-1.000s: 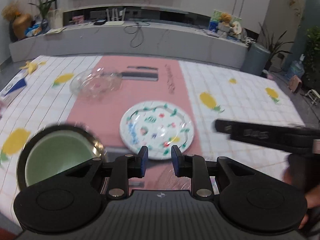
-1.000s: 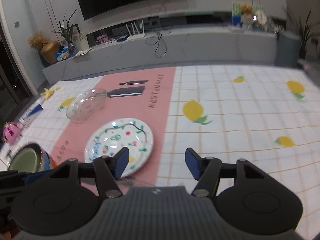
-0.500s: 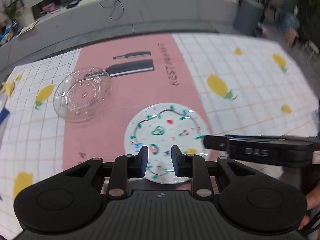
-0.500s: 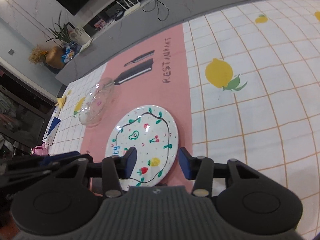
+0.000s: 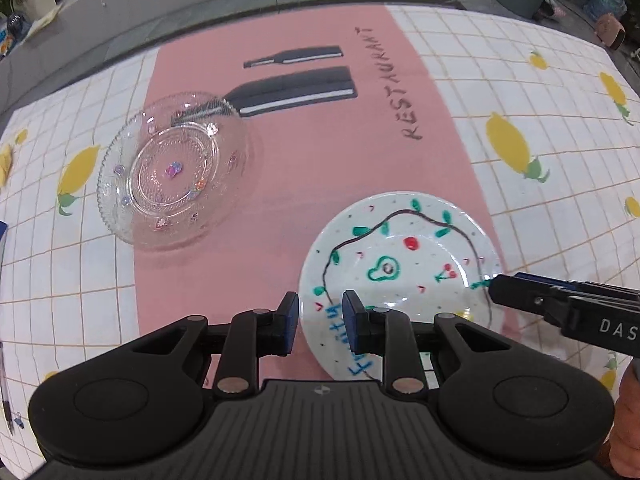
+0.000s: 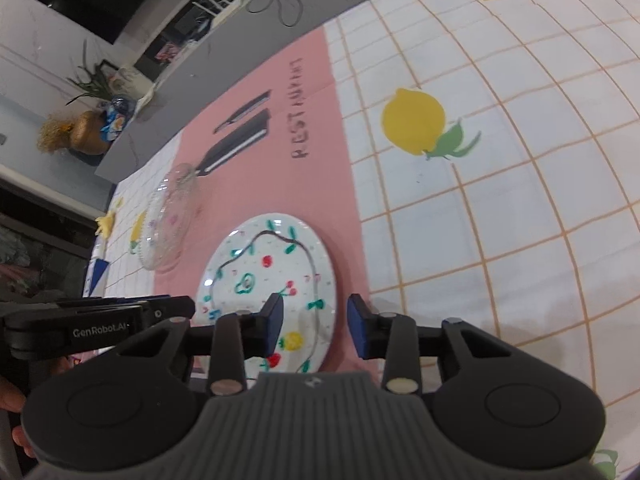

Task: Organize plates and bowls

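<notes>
Over the pink runner, both grippers are coming down on the round white painted ceramic plate [image 5: 404,276], right gripper [image 6: 315,326] narrowing astride its three-o'clock rim, left gripper [image 5: 321,322] narrow at nine, neither gripping.

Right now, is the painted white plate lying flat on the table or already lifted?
Flat, it seems. The painted plate lies face up on the pink mat, and neither the left gripper nor the right gripper clamps it.

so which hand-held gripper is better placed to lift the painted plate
Right, probably: the right hand-held gripper straddles the painted plate rim with jaws apart, just closing. The left hand-held gripper also sits at the rim.
</notes>
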Motion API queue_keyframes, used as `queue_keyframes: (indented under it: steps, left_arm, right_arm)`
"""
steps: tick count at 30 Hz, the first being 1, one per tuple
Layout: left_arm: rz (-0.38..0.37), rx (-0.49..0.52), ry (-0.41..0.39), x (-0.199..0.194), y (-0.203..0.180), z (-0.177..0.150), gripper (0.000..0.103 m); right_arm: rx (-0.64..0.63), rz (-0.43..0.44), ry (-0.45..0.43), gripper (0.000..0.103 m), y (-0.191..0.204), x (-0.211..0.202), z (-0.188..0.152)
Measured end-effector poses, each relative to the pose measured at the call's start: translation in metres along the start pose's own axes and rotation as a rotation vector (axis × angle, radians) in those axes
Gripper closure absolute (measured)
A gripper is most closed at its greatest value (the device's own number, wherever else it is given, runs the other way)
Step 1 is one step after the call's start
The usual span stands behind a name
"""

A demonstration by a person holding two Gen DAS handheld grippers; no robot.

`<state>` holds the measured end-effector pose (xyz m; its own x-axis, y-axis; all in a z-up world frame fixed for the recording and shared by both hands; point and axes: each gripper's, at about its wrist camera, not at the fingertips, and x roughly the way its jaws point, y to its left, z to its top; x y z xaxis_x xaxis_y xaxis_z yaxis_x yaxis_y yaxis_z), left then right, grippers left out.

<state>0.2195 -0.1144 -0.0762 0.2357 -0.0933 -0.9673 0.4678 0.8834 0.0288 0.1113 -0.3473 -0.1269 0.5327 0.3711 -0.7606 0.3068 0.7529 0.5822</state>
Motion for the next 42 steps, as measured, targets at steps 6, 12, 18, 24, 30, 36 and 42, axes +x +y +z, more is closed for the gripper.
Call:
queue_keyframes:
  steps: [6,12,18,24,30,36,42]
  left_arm:
    - [-0.01,-0.043,0.048,0.016,0.014,0.004,0.073]
    - [-0.075,-0.095,0.075,0.025,0.024,0.006,0.073]
    - [-0.116,-0.133,0.088,0.029,0.026,0.01,0.073]
    - [-0.115,-0.164,0.094,0.029,0.025,0.01,0.076]
    - [-0.16,-0.179,0.117,0.031,0.014,0.011,0.079]
    - [-0.155,-0.175,0.106,0.031,0.011,0.013,0.078]
    - [-0.182,-0.204,0.109,0.033,0.016,0.011,0.077]
  right_arm:
    - [0.021,-0.003,0.012,0.067,-0.002,0.007,0.002]
    - [0.0,0.006,0.018,0.068,0.003,0.011,0.001]
    - [0.001,0.007,0.016,0.072,0.002,0.011,0.0]
    - [0.046,0.008,0.016,0.084,-0.005,0.008,0.002]
    - [0.059,-0.041,-0.048,0.084,-0.01,-0.005,0.007]
    - [0.098,-0.022,-0.027,0.079,-0.023,-0.006,0.009]
    - [0.094,-0.021,-0.028,0.079,-0.024,-0.008,0.008]
